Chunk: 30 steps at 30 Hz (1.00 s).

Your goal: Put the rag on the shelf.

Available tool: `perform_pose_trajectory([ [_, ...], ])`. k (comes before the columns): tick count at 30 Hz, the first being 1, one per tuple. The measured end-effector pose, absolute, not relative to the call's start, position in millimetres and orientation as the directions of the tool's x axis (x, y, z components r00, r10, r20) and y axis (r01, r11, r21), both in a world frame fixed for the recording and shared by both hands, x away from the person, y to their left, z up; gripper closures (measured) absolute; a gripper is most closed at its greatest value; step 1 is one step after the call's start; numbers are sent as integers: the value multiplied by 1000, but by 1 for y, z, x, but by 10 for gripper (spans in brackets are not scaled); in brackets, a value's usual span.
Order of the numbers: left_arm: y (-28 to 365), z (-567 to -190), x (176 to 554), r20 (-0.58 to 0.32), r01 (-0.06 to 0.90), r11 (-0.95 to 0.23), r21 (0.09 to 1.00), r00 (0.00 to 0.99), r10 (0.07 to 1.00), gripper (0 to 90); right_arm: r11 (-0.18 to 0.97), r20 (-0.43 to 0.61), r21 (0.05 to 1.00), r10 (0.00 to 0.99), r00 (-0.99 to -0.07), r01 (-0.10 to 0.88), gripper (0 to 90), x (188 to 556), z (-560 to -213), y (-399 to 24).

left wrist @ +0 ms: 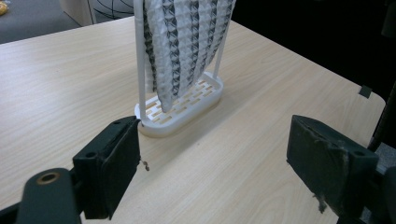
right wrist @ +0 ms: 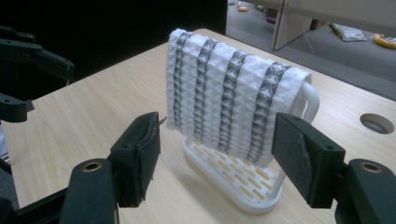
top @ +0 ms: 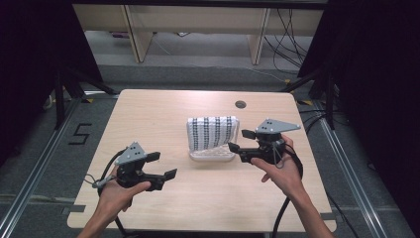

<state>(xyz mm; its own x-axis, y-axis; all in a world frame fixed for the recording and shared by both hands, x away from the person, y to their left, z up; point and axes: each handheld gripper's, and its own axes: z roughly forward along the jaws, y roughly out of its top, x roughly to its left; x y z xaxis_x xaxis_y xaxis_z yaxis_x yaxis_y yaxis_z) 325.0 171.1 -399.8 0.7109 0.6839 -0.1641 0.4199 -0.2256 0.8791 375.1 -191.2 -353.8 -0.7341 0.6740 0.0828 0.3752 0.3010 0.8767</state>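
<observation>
A white cloth with dark grey stripes (top: 212,132) (left wrist: 187,44) (right wrist: 229,100) hangs over the rail of a small white rack (top: 213,155) (left wrist: 182,105) (right wrist: 233,179) in the middle of the wooden table (top: 148,119). My right gripper (top: 238,141) (right wrist: 217,158) is open just right of the rack, its jaws pointing at the cloth with nothing between them. My left gripper (top: 162,165) (left wrist: 212,158) is open near the front left of the table, well short of the rack, and holds nothing. In the right gripper view, the left gripper's black parts (right wrist: 28,60) sit at the far left.
A round cable hole (top: 240,104) (right wrist: 377,122) sits in the table behind the rack. Dark curtains flank the table. Wooden furniture legs and loose cables stand on the floor beyond its far edge. Cables trail from both grippers off the front edge.
</observation>
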Motion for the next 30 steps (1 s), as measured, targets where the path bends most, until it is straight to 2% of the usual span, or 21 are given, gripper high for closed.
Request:
perform_pose_trajectory([
  [21,179,-438,302,-186,430,-200,881,701,688,168,307,85,875,663,-744,374,328,351,-380,-200],
  [28,180,-450,294,-178,433,-218,875,706,686,168,289,119,870,665,-737,401,327,340,-393,-203],
  [30,180,-451,292,-178,435,-215,875,701,691,168,314,82,874,655,-751,370,327,341,-394,-205],
])
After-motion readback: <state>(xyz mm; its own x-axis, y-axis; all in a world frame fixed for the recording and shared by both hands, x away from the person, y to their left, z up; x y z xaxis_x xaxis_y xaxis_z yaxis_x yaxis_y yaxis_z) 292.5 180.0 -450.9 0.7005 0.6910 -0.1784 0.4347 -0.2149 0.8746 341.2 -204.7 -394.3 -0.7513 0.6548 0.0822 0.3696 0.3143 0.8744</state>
